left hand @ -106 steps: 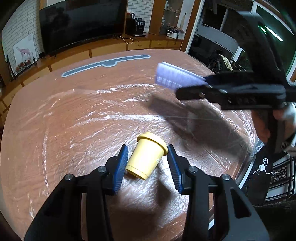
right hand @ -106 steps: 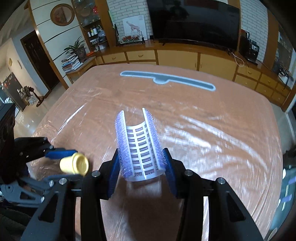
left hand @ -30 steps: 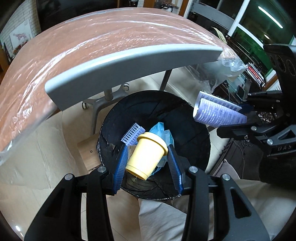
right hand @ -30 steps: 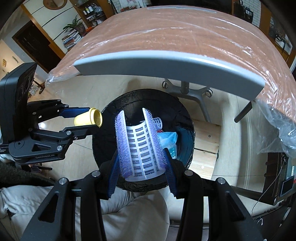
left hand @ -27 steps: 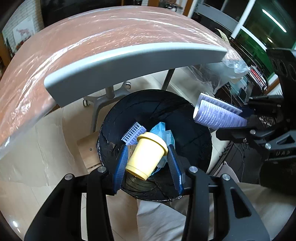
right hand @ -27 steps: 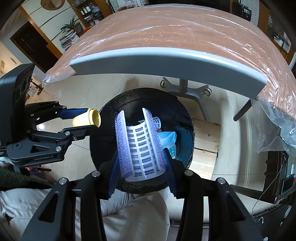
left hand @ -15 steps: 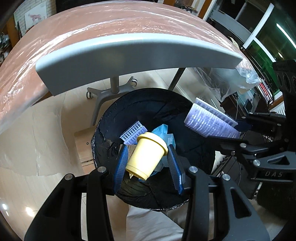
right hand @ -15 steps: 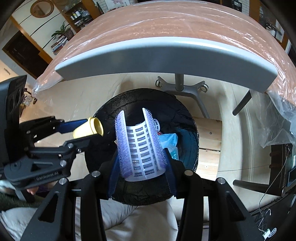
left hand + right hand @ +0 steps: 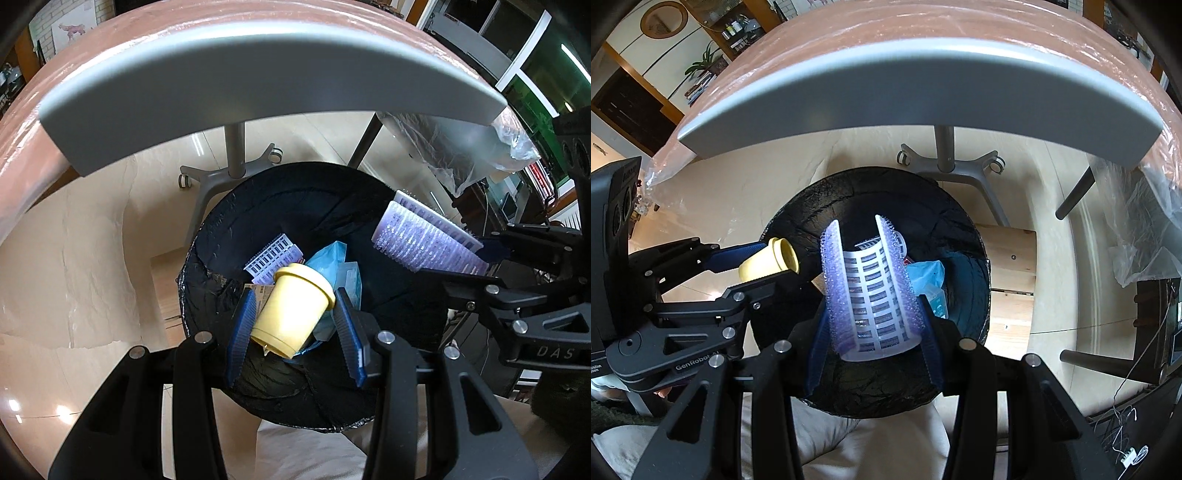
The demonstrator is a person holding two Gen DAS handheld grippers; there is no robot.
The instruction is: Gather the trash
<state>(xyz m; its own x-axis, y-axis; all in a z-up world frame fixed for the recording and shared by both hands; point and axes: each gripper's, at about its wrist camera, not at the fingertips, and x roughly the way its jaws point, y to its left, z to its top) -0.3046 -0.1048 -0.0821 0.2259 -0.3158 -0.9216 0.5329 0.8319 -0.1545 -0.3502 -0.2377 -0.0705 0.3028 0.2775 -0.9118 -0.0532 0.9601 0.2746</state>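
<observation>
My left gripper (image 9: pixel 293 314) is shut on a yellow cup (image 9: pixel 291 310) and holds it above the black-lined trash bin (image 9: pixel 229 236). My right gripper (image 9: pixel 873 321) is shut on a purple hair roller (image 9: pixel 871 291), also over the bin (image 9: pixel 964 236). In the left wrist view the roller (image 9: pixel 424 240) and right gripper sit at the right, over the bin's far side. In the right wrist view the cup (image 9: pixel 768 260) and left gripper are at the left rim. Inside the bin lie another purple roller (image 9: pixel 271 254) and a blue wrapper (image 9: pixel 332 258).
The table's grey edge (image 9: pixel 258 66) with plastic sheet arches over the bin. A wheeled table stand (image 9: pixel 945 162) and a wooden board (image 9: pixel 1012 258) are on the floor behind the bin. Loose plastic (image 9: pixel 461 147) hangs at the right. My lap is below.
Both grippers have carried their items off the table and down over the bin. In the last second they have drawn closer together above its opening.
</observation>
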